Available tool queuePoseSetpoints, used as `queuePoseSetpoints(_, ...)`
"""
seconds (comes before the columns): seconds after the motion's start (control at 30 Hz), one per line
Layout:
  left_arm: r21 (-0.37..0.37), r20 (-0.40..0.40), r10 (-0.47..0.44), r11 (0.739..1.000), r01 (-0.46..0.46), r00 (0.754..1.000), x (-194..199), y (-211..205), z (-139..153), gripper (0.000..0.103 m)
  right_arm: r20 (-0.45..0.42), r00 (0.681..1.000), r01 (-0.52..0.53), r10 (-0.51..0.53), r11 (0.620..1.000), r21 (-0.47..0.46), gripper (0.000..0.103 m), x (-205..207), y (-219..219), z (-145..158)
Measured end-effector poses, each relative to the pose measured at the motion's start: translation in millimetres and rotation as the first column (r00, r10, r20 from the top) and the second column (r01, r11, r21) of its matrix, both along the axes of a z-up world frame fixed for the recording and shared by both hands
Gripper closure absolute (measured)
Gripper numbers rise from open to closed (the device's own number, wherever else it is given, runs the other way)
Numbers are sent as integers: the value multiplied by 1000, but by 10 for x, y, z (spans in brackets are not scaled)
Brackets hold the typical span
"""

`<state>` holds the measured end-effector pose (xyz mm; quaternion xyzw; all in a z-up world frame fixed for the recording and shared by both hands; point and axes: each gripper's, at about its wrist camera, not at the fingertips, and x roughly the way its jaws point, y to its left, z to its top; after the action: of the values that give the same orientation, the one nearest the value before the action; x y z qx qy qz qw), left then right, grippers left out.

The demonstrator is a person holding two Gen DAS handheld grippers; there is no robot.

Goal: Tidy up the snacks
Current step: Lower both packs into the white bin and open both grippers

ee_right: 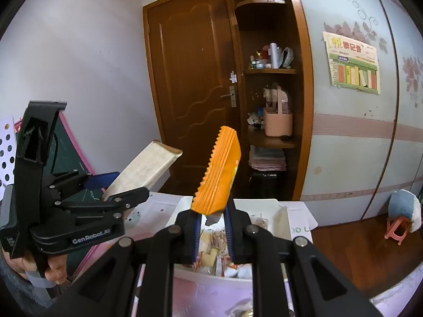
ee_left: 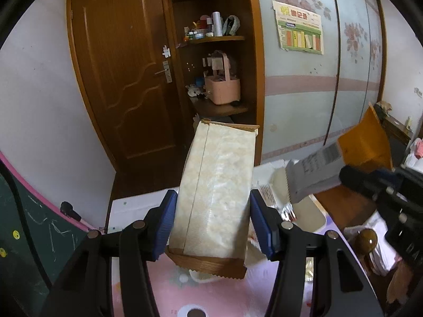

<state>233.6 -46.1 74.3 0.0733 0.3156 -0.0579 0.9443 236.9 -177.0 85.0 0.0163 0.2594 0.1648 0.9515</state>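
Left tool (ee_left: 211,222) clamps a cream crinkly packet (ee_left: 214,185) (brown crimped ends) — right tool (ee_right: 211,227) pinches an orange serrated-edged sachet (ee_right: 218,171).

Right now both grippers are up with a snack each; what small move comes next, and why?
Probably lower one pack toward the white box first. The left gripper clamps the beige pack, the right gripper pinches the orange pack, and both hang above the table. The right sits over the box, so I'd start there.
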Motion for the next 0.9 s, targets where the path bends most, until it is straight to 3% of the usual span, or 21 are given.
queuePoseSetpoints(0.17, -3, -21, 21, 1000, -22, 1000, 344, 8, -118, 52, -76, 997, -2, 2, 1000, 6, 87, 360, 42, -150)
queuePoseSetpoints(0.2, -5, -31, 23, 1000, -24, 999, 388, 13, -159, 58, -99, 995, 2, -2, 1000, 0, 87, 455, 53, -212)
queuePoseSetpoints(0.23, -10, -45, 20, 1000, -20, 999, 444, 12, -209, 76, -109, 994, 2, -2, 1000, -5, 87, 506, 67, -243)
queuePoseSetpoints(0.3, -3, -74, 30, 1000, -31, 997, 568, 7, -320, 76, -134, 991, 12, -15, 1000, -24, 87, 611, 109, -362)
queuePoseSetpoints(0.33, 4, -83, 41, 999, -40, 996, 626, 2, -377, 74, -147, 989, 20, -26, 999, -38, 86, 699, 130, -438)
queuePoseSetpoints(0.4, 17, -94, 57, 998, -56, 994, 703, -7, -490, 53, -190, 981, 29, -42, 997, -70, 85, 845, 164, -574)
queuePoseSetpoints(0.43, 22, -104, 65, 998, -63, 993, 742, -7, -540, 29, -216, 975, 30, -47, 996, -82, 82, 895, 170, -636)
queuePoseSetpoints(0.47, 26, -104, 80, 997, -78, 991, 771, 6, -589, 16, -234, 971, 37, -57, 995, -88, 81, 917, 174, -685)
queuePoseSetpoints(0.57, 24, -85, 96, 995, -94, 992, 779, 68, -665, 15, -259, 963, 50, -72, 995, -92, 72, 917, 172, -775)
queuePoseSetpoints(0.7, 9, -98, 103, 995, -103, 990, 752, 132, -708, 15, -221, 972, 53, -77, 992, -114, 56, 792, 164, -742)
queuePoseSetpoints(0.9, -8, -86, 103, 995, -104, 991, 588, 195, -642, 15, -208, 974, 69, -92, 991, -112, 53, 618, 95, -648)
